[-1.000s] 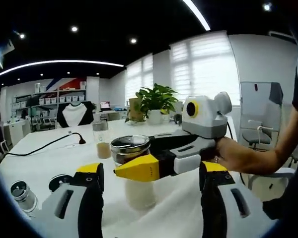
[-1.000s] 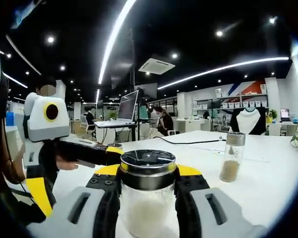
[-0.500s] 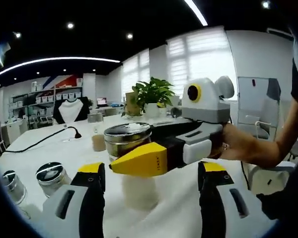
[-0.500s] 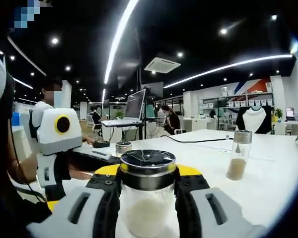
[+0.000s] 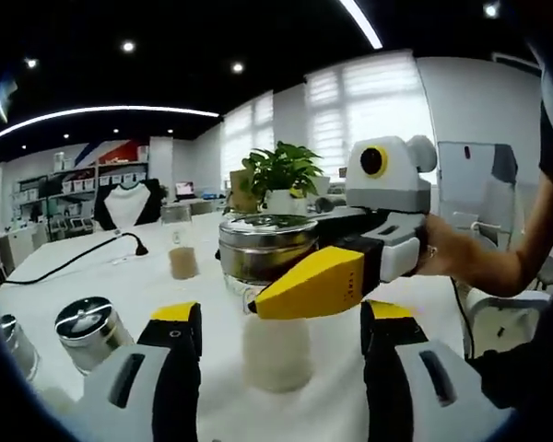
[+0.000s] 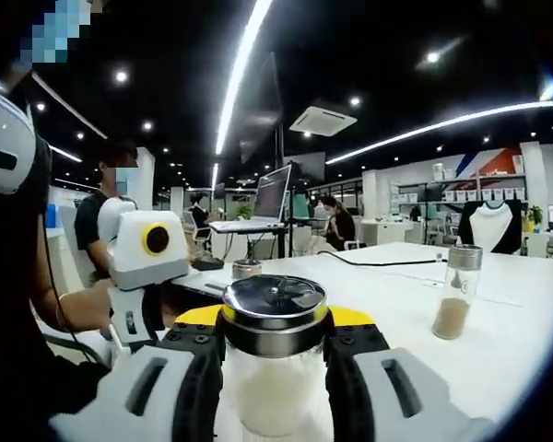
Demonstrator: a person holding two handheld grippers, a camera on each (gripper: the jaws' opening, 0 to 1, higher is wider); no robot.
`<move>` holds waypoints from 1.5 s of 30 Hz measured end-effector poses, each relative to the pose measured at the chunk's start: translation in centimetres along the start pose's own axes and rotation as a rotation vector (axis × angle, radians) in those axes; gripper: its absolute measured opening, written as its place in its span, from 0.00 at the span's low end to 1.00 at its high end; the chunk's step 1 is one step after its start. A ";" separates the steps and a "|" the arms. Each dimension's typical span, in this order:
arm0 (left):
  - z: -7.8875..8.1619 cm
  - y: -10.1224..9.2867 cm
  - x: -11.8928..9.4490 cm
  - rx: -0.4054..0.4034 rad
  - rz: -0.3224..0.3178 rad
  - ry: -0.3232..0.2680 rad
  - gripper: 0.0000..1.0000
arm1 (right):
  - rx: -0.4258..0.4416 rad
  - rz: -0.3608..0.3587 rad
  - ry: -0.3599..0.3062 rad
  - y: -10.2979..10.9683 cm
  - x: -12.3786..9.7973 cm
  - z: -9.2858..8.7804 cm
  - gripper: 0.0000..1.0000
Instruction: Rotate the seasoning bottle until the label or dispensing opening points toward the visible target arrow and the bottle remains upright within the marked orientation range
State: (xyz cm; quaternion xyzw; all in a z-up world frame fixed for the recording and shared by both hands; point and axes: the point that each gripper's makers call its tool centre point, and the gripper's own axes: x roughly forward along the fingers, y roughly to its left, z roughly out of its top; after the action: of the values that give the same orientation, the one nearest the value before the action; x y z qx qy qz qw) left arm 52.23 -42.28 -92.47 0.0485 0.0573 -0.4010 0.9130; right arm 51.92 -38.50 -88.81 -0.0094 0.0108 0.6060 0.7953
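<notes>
Right tool (image 6: 275,354) grips the steel-capped glass seasoning bottle (image 6: 274,354) upright; left tool (image 5: 281,368) stands open. Left gripper view adds two small steel-lidded jars (image 5: 90,330) on the white worktop (image 5: 120,281).

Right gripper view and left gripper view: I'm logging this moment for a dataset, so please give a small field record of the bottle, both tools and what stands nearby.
held object: glass seasoning bottle with steel lid and white contents, upright on white table
right tool: shut on the bottle below its lid
left tool: open, bottle in front of it, not touching
nearby: glass shaker with brown powder; two steel-lidded jars
background: potted green plant, black cable
target arrow: cannot tell
</notes>
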 end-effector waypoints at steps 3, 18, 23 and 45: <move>0.4 -0.4 0.2 0.037 -0.043 -0.017 0.75 | 0.001 0.032 0.005 0.2 -0.2 0.0 0.39; 0.6 0.0 1.5 0.072 -0.117 -0.054 0.45 | -0.006 0.047 0.017 0.4 -0.5 -0.1 0.40; 0.7 0.0 1.5 0.055 -0.079 -0.076 0.44 | -0.023 -0.064 0.032 0.1 -0.8 -0.2 0.40; 0.6 1.3 1.1 -0.032 0.404 -0.142 0.43 | 0.075 -0.328 -0.025 -1.0 -0.6 0.5 0.49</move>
State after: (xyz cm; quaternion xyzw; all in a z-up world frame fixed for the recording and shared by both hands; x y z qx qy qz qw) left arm 53.98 -42.31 -92.02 0.0160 -0.0115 -0.2110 0.9773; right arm 52.73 -39.34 -88.32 0.0260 0.0217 0.4673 0.8834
